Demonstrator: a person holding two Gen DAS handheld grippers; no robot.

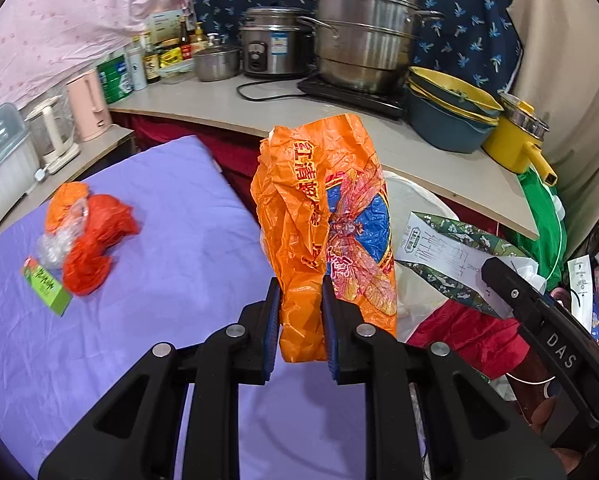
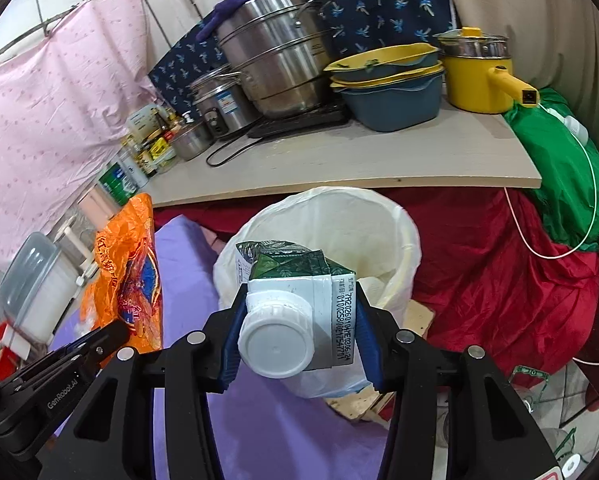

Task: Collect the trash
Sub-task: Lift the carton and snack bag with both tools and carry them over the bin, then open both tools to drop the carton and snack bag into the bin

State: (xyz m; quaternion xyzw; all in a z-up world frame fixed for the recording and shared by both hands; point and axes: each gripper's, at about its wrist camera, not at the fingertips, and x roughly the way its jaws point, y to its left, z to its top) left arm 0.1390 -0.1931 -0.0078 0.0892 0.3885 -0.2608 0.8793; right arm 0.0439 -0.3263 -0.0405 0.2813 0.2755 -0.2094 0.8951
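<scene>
Both of my hands pointed downward: my left hand-held gripper was clenched on a crumpled orange bag, held upright above the purple bed, and my right hand-held gripper was grasping a green-and-white carton, cap toward the camera, in front of the white-lined bin. More trash lay on the bed: a red bag, clear wrap and a small green box. The carton hid much of the bin's inside.
</scene>
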